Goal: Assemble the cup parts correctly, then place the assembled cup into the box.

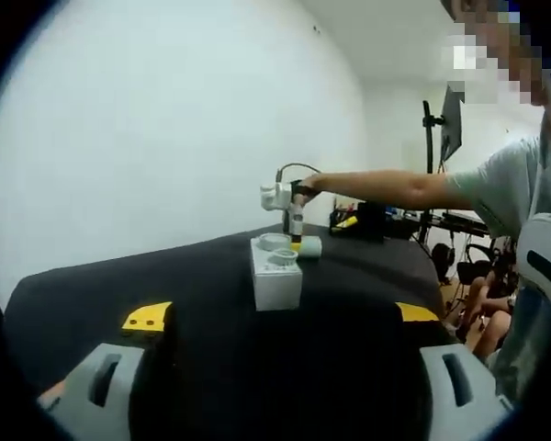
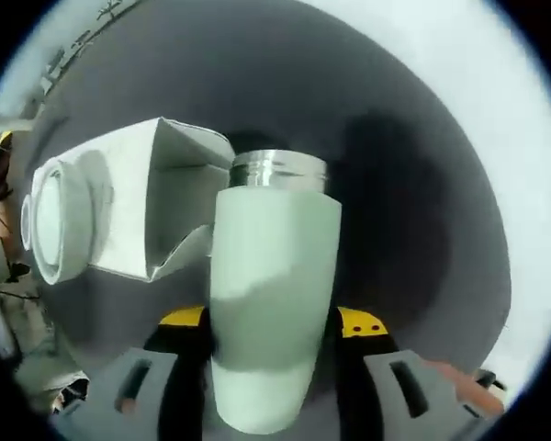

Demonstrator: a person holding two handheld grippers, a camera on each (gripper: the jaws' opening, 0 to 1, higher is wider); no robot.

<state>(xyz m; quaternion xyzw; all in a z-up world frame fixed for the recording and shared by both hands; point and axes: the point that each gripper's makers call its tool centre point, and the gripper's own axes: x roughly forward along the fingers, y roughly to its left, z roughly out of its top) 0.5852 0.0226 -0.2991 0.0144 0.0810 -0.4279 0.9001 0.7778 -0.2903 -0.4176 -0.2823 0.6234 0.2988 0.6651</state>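
The cup body (image 2: 274, 303), pale green with a bare metal threaded neck, was held between the jaws of the right gripper (image 2: 274, 367), presumably so a lid could be screwed on. It was kept just beside the white box (image 2: 156, 216) on the black table (image 1: 211, 303), near the lid parts (image 1: 280, 250) resting on the box top. The left gripper (image 1: 280, 367) was held back, jaws wide and empty.

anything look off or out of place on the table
Nothing spilled or damaged. The pale green cup body sits between the right gripper's jaws, its silver threaded neck bare, with no lid on. Two lid parts rest on the white box.
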